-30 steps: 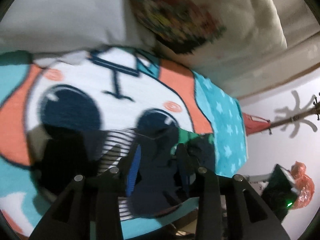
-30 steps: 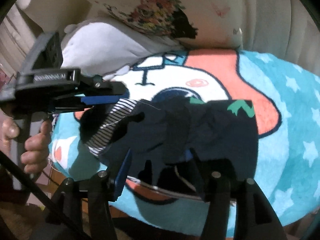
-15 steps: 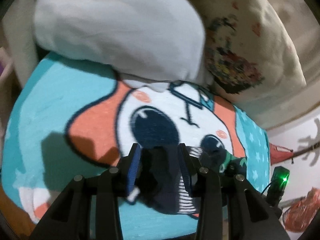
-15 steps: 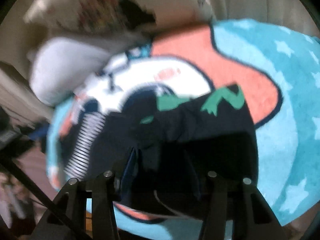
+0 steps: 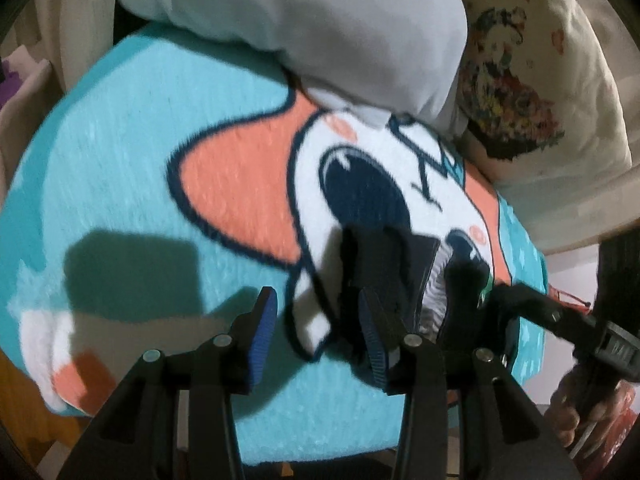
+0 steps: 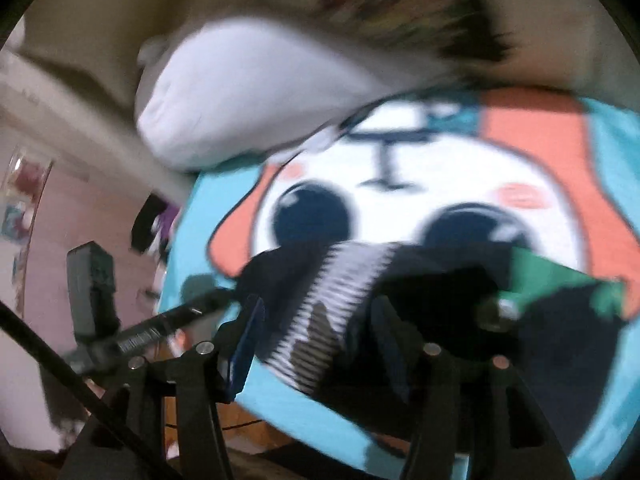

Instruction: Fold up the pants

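Note:
Dark navy pants (image 6: 436, 292) with a striped waistband (image 6: 340, 300) and green patches lie bunched on a turquoise cartoon-face blanket (image 6: 400, 184). In the left wrist view the pants (image 5: 404, 268) lie just right of my left gripper (image 5: 316, 328), which is open and empty over the blanket (image 5: 140, 184). My right gripper (image 6: 316, 344) is open, with its fingers either side of the striped waistband. The right gripper also shows in the left wrist view (image 5: 560, 320), by the pants' right edge. The left gripper shows at the left in the right wrist view (image 6: 168, 324).
A white pillow (image 5: 304, 32) and a cream cushion with a floral print (image 5: 520, 92) lie at the blanket's far side. The bed's near edge runs below the grippers. A pink wall (image 6: 80, 216) stands at the left.
Both grippers have let go of the pants and opened. The left gripper has moved left off the fabric. The right view has swung left to the striped waistband.

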The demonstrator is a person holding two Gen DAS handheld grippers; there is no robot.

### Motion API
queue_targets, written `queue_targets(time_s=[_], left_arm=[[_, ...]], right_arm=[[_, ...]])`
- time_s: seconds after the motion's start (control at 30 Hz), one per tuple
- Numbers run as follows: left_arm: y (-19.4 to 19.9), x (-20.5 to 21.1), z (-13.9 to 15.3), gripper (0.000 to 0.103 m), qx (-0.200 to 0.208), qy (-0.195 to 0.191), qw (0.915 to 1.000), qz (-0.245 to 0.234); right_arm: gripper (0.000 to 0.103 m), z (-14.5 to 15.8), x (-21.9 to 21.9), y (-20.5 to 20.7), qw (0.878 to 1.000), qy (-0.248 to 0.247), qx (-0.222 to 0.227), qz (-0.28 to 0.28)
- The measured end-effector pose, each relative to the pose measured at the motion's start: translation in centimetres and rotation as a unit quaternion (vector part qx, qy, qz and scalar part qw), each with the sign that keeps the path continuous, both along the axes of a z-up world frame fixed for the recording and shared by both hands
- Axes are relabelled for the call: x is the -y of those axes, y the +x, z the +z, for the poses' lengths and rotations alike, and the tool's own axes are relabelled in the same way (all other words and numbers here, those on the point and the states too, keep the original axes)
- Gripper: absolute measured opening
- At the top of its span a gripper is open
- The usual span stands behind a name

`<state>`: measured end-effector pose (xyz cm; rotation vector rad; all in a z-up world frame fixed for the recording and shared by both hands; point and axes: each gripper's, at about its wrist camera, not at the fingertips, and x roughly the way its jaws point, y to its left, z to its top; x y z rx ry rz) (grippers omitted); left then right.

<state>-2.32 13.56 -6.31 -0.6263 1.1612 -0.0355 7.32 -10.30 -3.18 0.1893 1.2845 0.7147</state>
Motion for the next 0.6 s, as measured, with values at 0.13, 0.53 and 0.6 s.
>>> queue_targets(time_s=[0.13,0.53,0.6], left_arm=[[-1.1,-0.2,-0.7,0.041,-0.004,-0.011,0.9999,0.005],[-4.4,-0.9,-1.0,0.041,-0.006,-0.033,0.9992,0.022],[-4.5,-0.8,-1.0,0.041,-0.004,-0.036,0.9992,0.018]], right_arm=[[0.065,-1.6,-6.4,0.9,0.996,-0.071,-0.012,0.059],[0.081,-7.1,-15.2,1.0,0.950,-0.275,-0.006,0.145],[0.060,-6.9,-15.2,0.2,0.943,-0.292,0.021,0.161]])
